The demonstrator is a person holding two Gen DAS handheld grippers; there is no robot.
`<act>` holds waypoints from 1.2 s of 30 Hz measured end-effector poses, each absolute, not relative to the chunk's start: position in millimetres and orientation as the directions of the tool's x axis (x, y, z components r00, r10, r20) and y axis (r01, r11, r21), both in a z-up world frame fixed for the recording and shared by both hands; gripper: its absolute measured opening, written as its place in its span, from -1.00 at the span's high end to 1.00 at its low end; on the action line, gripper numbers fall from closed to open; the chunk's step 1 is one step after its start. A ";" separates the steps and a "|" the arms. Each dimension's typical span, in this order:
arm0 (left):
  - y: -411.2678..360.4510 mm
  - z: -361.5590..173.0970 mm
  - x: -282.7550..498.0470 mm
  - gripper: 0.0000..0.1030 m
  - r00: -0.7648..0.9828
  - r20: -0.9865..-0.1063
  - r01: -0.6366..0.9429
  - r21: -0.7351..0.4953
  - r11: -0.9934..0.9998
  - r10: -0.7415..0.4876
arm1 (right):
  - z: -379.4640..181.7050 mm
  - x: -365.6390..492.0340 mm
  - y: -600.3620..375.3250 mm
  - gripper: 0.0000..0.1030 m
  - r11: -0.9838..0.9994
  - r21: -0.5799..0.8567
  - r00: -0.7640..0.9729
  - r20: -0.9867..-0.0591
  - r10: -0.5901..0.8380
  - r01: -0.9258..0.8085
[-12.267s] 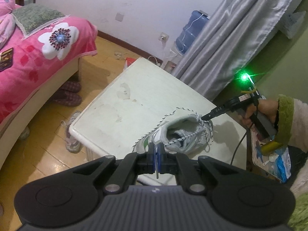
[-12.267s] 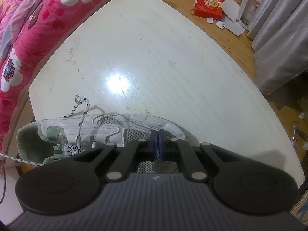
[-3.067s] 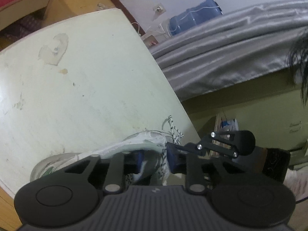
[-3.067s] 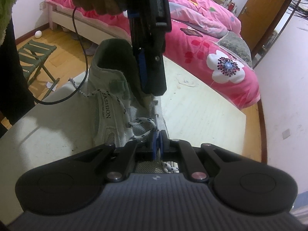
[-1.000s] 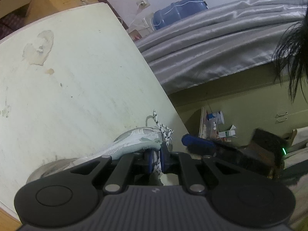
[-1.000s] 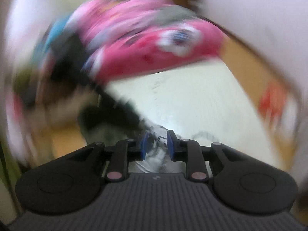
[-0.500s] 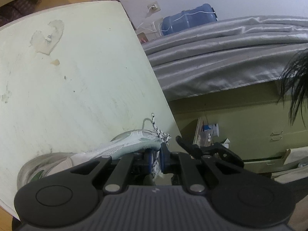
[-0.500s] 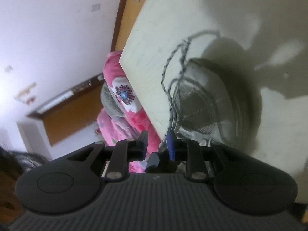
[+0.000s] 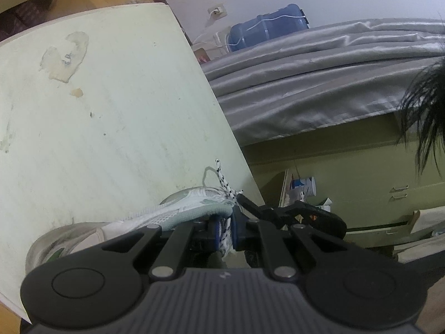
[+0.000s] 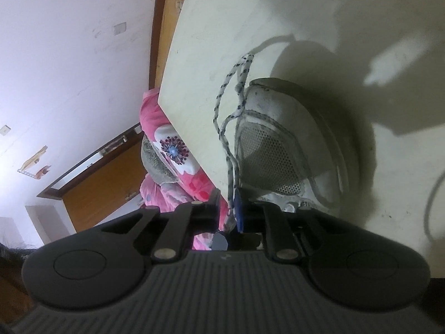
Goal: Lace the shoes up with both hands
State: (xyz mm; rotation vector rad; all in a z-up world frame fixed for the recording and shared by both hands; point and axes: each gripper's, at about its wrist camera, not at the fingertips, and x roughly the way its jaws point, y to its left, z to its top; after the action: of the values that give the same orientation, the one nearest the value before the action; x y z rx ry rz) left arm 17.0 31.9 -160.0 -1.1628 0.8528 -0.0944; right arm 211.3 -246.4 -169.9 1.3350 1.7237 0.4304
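Bedroom: pale worn table (image 9: 116,105), grey curtain (image 9: 319,83) and blue water jug (image 9: 267,27) behind it, pink flowered bedding (image 10: 178,161) past the far table edge.

White mesh sneaker (image 10: 281,150) on the table near the edge, toe pointing away in the right wrist view. Speckled white-and-black lace (image 10: 230,105) loose over the toe end, one loop trailing onto the table, strands running back toward the right gripper (image 10: 226,211).

Left gripper (image 9: 224,231): fingers narrowed to a small gap, lace between the blue pads; looks like a pinch on the lace at the shoe's upper. Right gripper: fingers parted a little, lace passing through the gap; no firm clamp visible. Its tip also visible in the left wrist view, just beside the left fingers (image 9: 212,229).

Judgement: mid-lacing, handover or thread-through at an eyelet; which eyelet, hidden behind the fingers. How many rows already crossed, cannot tell.

Next move likely needs: left hold kept steady on the shoe end, right closing on the free strand, then a pull to take up slack without dragging the sneaker off the table edge.
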 end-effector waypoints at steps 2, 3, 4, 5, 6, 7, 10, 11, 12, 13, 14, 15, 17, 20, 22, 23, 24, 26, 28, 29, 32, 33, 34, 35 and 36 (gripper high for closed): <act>31.0 -158.8 17.4 0.84 0.692 -0.542 -0.345 -0.829 0.440 -0.478 | -170.2 212.9 -243.6 0.90 0.374 0.714 -0.034 -0.441 0.897 0.592; 30.7 -158.3 17.5 0.84 0.691 -0.543 -0.342 -0.827 0.446 -0.477 | -170.3 213.8 -242.2 0.93 0.381 0.711 -0.038 -0.447 0.894 0.591; 30.5 -157.8 17.5 0.84 0.691 -0.544 -0.339 -0.826 0.451 -0.476 | -170.4 214.6 -240.9 0.94 0.387 0.708 -0.042 -0.452 0.891 0.590; 30.5 -157.7 17.5 0.84 0.692 -0.542 -0.338 -0.827 0.449 -0.477 | -170.4 215.8 -239.9 0.94 0.393 0.706 -0.047 -0.456 0.889 0.589; 30.5 -157.7 17.5 0.84 0.692 -0.540 -0.337 -0.828 0.447 -0.478 | -170.2 216.9 -239.1 0.94 0.399 0.704 -0.050 -0.460 0.886 0.587; 30.5 -157.5 17.2 0.84 0.693 -0.539 -0.335 -0.829 0.448 -0.480 | -169.9 217.7 -239.2 0.94 0.403 0.704 -0.052 -0.463 0.885 0.585; 30.2 -157.1 17.6 0.84 0.692 -0.538 -0.330 -0.828 0.453 -0.481 | -168.7 220.4 -239.5 0.93 0.414 0.702 -0.058 -0.472 0.880 0.579; 30.0 -156.9 18.0 0.84 0.692 -0.539 -0.328 -0.828 0.455 -0.480 | -168.3 221.2 -239.6 0.93 0.418 0.702 -0.060 -0.475 0.878 0.577; 29.8 -156.6 18.5 0.84 0.692 -0.539 -0.327 -0.827 0.458 -0.480 | -167.9 222.1 -239.7 0.93 0.422 0.701 -0.061 -0.477 0.877 0.575; 29.5 -156.3 19.2 0.84 0.692 -0.540 -0.324 -0.825 0.462 -0.480 | -167.5 223.0 -239.8 0.93 0.426 0.700 -0.063 -0.480 0.875 0.573; 29.1 -156.0 19.5 0.84 0.692 -0.540 -0.319 -0.824 0.468 -0.479 | -167.1 223.6 -240.0 0.94 0.429 0.700 -0.064 -0.483 0.873 0.571; 28.6 -155.6 19.8 0.85 0.693 -0.540 -0.315 -0.822 0.474 -0.478 | -166.8 223.7 -240.1 0.94 0.430 0.701 -0.064 -0.484 0.873 0.569; 27.5 -154.0 20.5 0.86 0.692 -0.544 -0.301 -0.815 0.496 -0.475 | -167.9 223.9 -240.1 0.94 0.434 0.703 -0.065 -0.485 0.872 0.564; 26.1 -152.1 21.7 0.87 0.691 -0.548 -0.280 -0.804 0.525 -0.471 | -170.3 221.5 -246.9 0.95 0.446 0.701 -0.074 -0.493 0.867 0.556; 25.0 -151.5 22.5 0.87 0.689 -0.551 -0.269 -0.798 0.540 -0.471 | -171.0 222.8 -245.4 0.95 0.454 0.700 -0.080 -0.497 0.864 0.551; 24.3 -150.7 22.9 0.88 0.688 -0.553 -0.261 -0.793 0.551 -0.470 | -171.3 223.4 -244.4 0.95 0.460 0.698 -0.084 -0.502 0.861 0.549; 23.6 -149.8 23.3 0.88 0.687 -0.555 -0.253 -0.787 0.562 -0.469 | -171.5 223.8 -243.4 0.95 0.466 0.695 -0.088 -0.506 0.858 0.547; 23.1 -148.8 24.0 0.88 0.686 -0.557 -0.240 -0.781 0.577 -0.469 | -171.2 224.5 -241.3 0.96 0.476 0.690 -0.095 -0.513 0.853 0.545; 22.6 -148.3 23.6 0.89 0.685 -0.558 -0.231 -0.776 0.587 -0.468 | -171.1 225.2 -239.4 0.96 0.482 0.684 -0.102 -0.517 0.850 0.547; 22.1 -148.0 23.1 0.89 0.685 -0.558 -0.226 -0.773 0.592 -0.468 | -170.9 225.2 -239.0 0.96 0.484 0.682 -0.104 -0.518 0.849 0.548; 20.4 -147.1 22.3 0.89 0.683 -0.561 -0.212 -0.765 0.608 -0.468 | -170.2 223.5 -240.6 0.96 0.486 0.675 -0.107 -0.522 0.847 0.556; 19.7 -146.7 22.2 0.89 0.682 -0.562 -0.207 -0.762 0.614 -0.468 | -170.0 222.9 -240.9 0.96 0.486 0.671 -0.107 -0.523 0.846 0.560; 18.9 -146.4 22.3 0.89 0.683 -0.561 -0.206 -0.762 0.613 -0.467 | -170.1 222.2 -241.1 0.96 0.484 0.668 -0.106 -0.523 0.846 0.565; 19.1 -146.9 22.1 0.89 0.684 -0.559 -0.206 -0.764 0.612 -0.468 | -170.3 221.4 -241.4 0.96 0.482 0.665 -0.105 -0.523 0.846 0.571; 19.2 -147.3 21.9 0.89 0.685 -0.558 -0.205 -0.765 0.611 -0.468 | -170.5 220.7 -241.7 0.96 0.480 0.662 -0.103 -0.523 0.846 0.576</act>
State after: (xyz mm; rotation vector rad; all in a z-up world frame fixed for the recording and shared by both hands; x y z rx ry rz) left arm 21.9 19.2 -147.3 -0.9269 0.8300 -0.1740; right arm 220.7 -241.7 -170.5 1.2030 1.7934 0.3631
